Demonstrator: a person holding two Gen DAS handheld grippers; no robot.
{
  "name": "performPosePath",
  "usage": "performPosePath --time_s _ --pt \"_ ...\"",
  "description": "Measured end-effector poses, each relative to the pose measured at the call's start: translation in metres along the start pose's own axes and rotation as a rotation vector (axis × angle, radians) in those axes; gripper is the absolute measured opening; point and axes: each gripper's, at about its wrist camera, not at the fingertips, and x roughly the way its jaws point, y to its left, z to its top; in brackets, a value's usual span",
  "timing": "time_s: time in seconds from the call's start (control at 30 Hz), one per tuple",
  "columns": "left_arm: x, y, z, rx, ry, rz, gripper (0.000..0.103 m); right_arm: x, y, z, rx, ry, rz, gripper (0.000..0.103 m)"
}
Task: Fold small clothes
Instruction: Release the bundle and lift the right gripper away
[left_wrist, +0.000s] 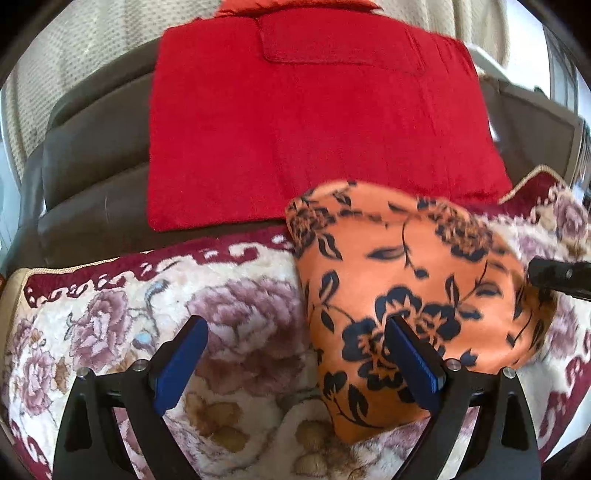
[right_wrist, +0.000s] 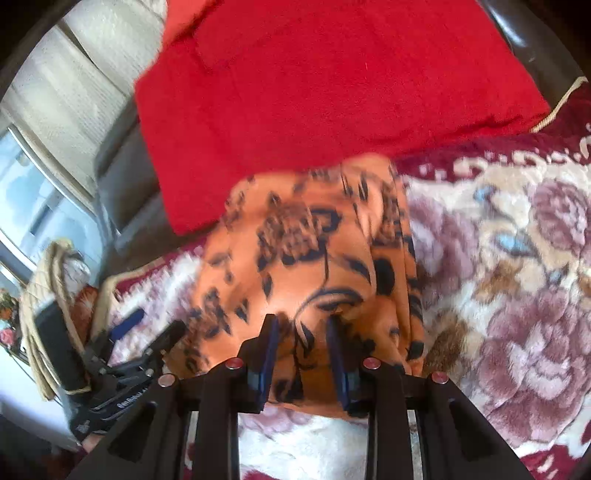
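Observation:
An orange cloth with black flowers (left_wrist: 410, 280) lies bunched on a floral plush blanket (left_wrist: 236, 332). My left gripper (left_wrist: 295, 354) is open, its right finger resting over the cloth's left part, nothing held. The right gripper's tip (left_wrist: 557, 277) shows at the cloth's right edge. In the right wrist view my right gripper (right_wrist: 302, 343) has its jaws narrowly apart with the orange cloth (right_wrist: 306, 243) between the blue pads (right_wrist: 271, 350); whether it pinches the cloth is unclear. The left gripper (right_wrist: 147, 332) shows at the left.
A red towel (left_wrist: 310, 122) lies beyond the cloth on a dark brown sofa (left_wrist: 88, 155). Cream curtains (right_wrist: 74, 74) and a window are behind. A rope-handled bag (right_wrist: 48, 295) stands at the left.

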Motion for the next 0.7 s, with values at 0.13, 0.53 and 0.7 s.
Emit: performPosePath --time_s 0.13,0.53,0.7 --pt "0.009 0.005 0.005 -0.047 0.033 -0.033 0.096 -0.016 0.005 0.010 0.014 -0.103 0.061 0.030" --pt "0.048 0.011 0.001 -0.136 0.210 -0.180 0.096 0.030 -0.005 0.027 0.071 -0.013 -0.003 0.031" --pt "0.048 0.002 -0.001 -0.078 0.208 -0.167 0.096 0.031 -0.011 0.054 0.093 -0.051 -0.013 0.031"
